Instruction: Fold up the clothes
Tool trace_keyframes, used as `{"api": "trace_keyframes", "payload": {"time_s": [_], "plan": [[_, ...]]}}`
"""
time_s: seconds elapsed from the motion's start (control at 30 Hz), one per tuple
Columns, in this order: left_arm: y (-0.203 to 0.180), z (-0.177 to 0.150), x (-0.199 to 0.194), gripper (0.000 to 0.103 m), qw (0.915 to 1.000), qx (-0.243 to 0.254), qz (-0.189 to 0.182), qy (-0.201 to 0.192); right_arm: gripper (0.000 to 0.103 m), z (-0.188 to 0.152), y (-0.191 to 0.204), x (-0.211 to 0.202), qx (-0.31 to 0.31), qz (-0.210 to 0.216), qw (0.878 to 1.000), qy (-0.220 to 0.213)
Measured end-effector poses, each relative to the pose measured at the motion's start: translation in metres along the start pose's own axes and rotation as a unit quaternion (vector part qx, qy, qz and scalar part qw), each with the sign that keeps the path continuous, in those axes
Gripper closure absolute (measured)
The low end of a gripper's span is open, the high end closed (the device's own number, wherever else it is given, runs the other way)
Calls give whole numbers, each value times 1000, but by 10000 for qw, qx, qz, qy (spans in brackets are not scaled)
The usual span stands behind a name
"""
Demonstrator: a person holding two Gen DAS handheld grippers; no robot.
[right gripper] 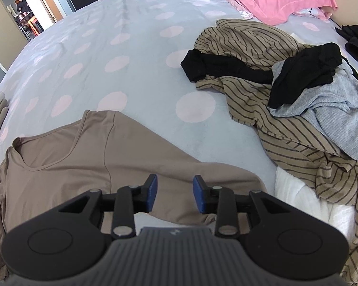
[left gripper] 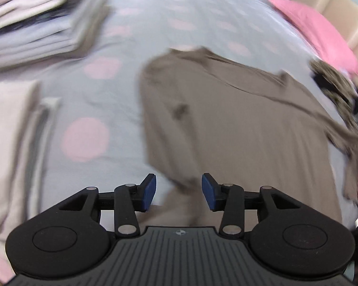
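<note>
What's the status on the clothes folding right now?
Left gripper and right gripper open, empty. Brown top spread flat on bed, unfolded. Unsorted clothes pile to its right, apart.

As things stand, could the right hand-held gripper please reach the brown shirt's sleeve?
Probably yes: the right hand-held gripper is open right above the brown shirt, its sleeve lies flat, and nothing covers it.

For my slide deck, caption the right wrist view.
Open right gripper poised over a flat taupe long-sleeve shirt on the polka-dot bedspread.
</note>
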State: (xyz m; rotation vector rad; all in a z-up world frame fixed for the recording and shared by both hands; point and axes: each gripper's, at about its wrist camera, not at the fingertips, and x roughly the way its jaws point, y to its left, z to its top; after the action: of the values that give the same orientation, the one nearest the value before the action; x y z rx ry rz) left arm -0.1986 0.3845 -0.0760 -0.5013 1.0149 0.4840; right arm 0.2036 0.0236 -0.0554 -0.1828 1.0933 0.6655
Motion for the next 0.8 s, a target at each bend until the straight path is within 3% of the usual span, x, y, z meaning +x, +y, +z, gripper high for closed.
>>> {"api": "trace_keyframes", "payload": {"time_s": [0.1, 0.23, 0.3, 0.33, 0.37, 0.47, 0.6, 0.8], "plan": [[12, -2, 13, 63, 9990, -203, 293, 285, 67, -1, -1, 0, -6, 6, 10000, 16], [9, -9, 33, 63, 9972, -72, 417, 612, 66, 0, 0, -1, -18, 38, 10000, -15], [8, -13, 43, 72, 9958, -7, 479, 775, 66, 0, 1, -1, -36, 47, 10000, -18], [7, -15, 46, 86, 9954, 16, 520, 809, 65, 0, 2, -1, -45, 51, 10000, -13], [7, -15, 45, 101, 9956, 12, 582, 740, 65, 0, 2, -1, -52, 49, 10000, -9], [8, -10, 30, 102, 9970, -108, 583, 498, 65, 0, 2, -2, -66, 36, 10000, -3], [18, 2, -13, 103, 9975, -331, 616, -99, 65, -1, 2, 0, -78, 10, 10000, 28], [48, 41, -85, 103, 9889, -801, 724, -1019, 64, -2, 4, 3, -131, -21, 9999, 102]]}}
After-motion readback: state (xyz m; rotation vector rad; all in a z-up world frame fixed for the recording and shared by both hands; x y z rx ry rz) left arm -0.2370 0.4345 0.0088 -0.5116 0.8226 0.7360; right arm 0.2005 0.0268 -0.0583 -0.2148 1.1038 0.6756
